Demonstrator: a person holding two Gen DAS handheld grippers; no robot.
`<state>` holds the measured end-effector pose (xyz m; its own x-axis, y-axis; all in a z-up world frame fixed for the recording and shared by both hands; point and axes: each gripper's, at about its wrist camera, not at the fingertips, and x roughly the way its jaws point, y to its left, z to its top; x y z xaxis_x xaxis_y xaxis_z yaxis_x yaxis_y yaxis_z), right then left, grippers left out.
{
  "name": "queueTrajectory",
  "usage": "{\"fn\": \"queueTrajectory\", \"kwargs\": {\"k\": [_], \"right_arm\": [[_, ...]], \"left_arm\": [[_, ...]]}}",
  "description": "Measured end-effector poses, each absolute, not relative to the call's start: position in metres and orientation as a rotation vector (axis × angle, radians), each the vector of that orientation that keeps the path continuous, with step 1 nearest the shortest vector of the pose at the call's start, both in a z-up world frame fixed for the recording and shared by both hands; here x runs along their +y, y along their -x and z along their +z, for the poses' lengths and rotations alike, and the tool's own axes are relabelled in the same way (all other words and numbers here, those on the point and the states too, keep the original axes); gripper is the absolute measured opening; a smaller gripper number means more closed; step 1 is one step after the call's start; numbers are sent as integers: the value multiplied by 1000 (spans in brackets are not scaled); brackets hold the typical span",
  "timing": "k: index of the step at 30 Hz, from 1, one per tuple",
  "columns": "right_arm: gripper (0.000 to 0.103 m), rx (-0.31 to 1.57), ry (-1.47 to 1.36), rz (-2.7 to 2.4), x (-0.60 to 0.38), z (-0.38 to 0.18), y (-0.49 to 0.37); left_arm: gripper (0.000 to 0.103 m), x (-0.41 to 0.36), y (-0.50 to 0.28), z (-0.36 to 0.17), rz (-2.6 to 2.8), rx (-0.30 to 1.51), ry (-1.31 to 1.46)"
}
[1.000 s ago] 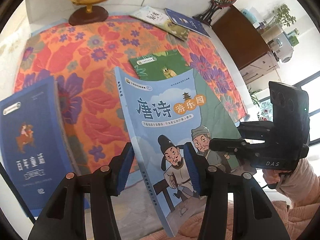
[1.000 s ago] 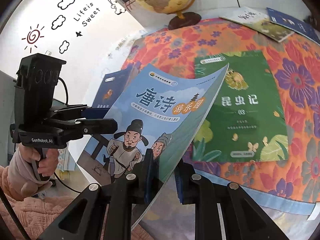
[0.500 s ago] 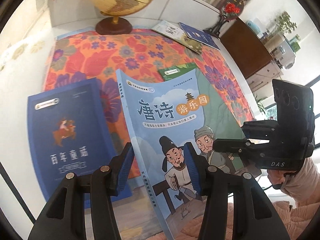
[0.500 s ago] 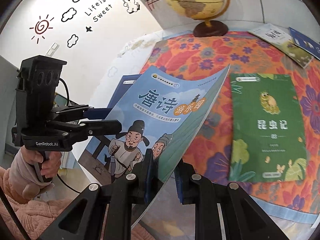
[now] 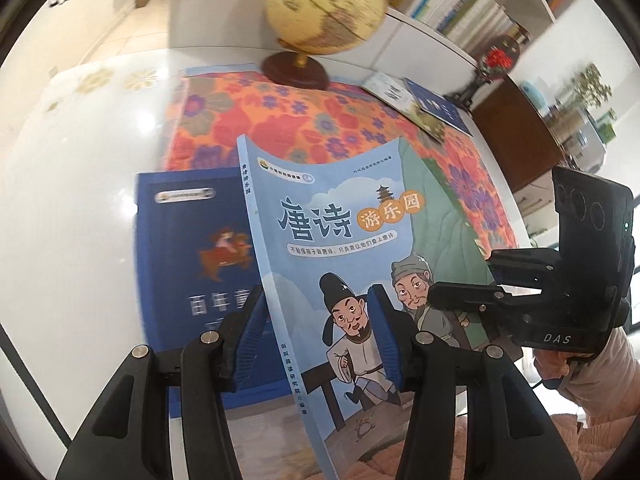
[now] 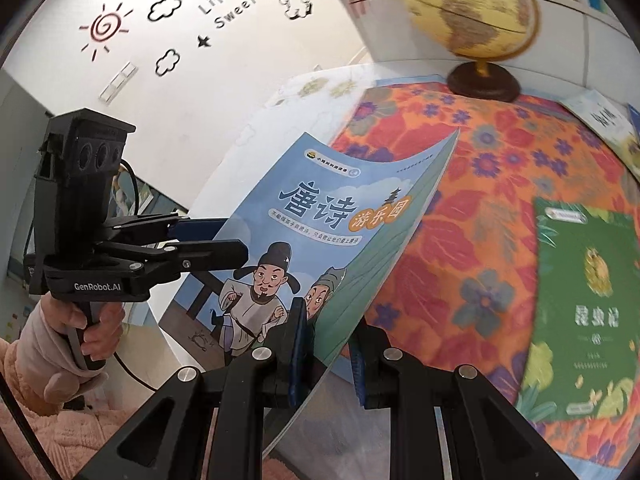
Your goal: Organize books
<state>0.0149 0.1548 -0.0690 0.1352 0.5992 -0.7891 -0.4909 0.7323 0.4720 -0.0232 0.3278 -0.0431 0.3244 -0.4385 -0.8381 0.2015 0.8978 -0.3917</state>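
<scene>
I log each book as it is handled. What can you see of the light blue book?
The light blue book is a thin, glossy paperback with Chinese title text and two cartoon men on its cover. It is held up off the table, tilted, cover bowed. The left tool straddles its spine edge; the right tool clamps its opposite edge.

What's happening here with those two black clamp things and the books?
A person holds a light blue picture book up off the table with both handheld grippers. The left gripper pinches its spine edge, and the right gripper pinches the opposite edge. A dark blue book lies flat behind it, and a green book rests on the floral cloth near a globe.
</scene>
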Motion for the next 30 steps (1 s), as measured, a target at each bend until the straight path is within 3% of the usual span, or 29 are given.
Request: {"fn": "queueTrajectory", "kwargs": {"k": [16,30], "right_arm": [[19,1257,-91,790,232,-111,-39],[22,1343,-175,663,233,-148,-43]], "left_arm": [[47,395,4,-88,-289,1208,325],[47,411,0,-116,-215,1253,365]]}}
